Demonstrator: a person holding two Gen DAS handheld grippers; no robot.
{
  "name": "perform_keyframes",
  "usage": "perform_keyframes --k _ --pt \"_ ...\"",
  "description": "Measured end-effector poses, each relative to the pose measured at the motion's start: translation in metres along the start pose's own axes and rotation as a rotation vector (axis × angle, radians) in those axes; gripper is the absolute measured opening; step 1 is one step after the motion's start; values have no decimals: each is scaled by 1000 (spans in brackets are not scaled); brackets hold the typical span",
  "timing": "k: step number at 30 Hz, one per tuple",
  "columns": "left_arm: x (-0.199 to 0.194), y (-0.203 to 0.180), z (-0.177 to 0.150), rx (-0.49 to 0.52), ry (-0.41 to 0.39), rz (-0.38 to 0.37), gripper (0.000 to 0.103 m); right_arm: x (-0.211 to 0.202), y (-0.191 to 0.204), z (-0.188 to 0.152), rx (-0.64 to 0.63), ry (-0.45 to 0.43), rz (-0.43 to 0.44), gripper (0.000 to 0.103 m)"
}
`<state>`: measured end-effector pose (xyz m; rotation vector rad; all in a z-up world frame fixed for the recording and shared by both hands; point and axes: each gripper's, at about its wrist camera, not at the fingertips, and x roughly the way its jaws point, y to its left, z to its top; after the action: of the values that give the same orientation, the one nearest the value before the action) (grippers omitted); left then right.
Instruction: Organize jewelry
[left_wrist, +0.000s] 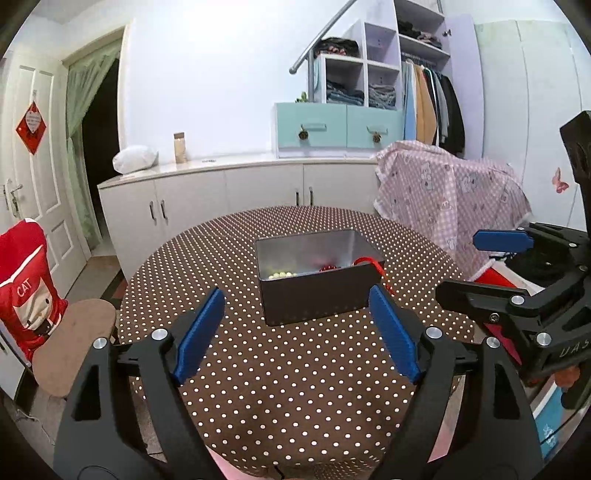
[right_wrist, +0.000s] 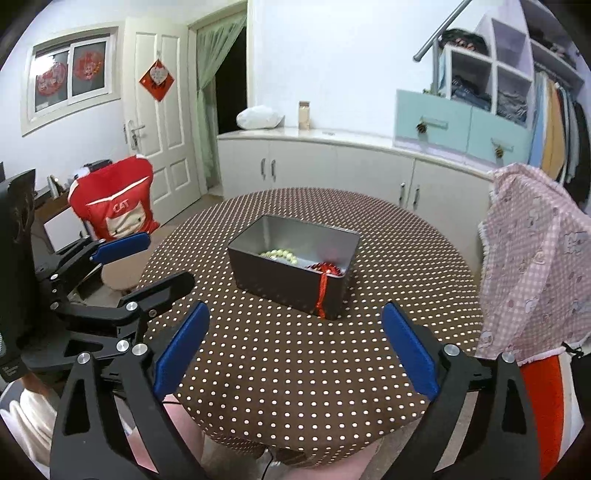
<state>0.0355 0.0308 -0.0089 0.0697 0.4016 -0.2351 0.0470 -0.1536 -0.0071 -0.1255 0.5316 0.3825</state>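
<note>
Right wrist: one box, two bead strings.

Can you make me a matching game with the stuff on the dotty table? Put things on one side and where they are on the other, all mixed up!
Things:
1. pale green beads
2. red tassel
3. box
4. left claw

Places or states:
A. hangs over the outside of the box wall
B. open, holding nothing
C. lies inside the box
D. stands on the dotted tablecloth

Pairs: 1-C, 2-A, 3-D, 4-B
</note>
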Motion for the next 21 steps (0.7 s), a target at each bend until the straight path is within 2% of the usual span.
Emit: perform_keyframes --k 11,21 --pt "-20 -6 1 -14 -71 22 84 -26 5 -9 14 -145 -122 94" --pt "-30 -7 0 -25 -96 43 84 -40 13 -18 7 -224 -178 95"
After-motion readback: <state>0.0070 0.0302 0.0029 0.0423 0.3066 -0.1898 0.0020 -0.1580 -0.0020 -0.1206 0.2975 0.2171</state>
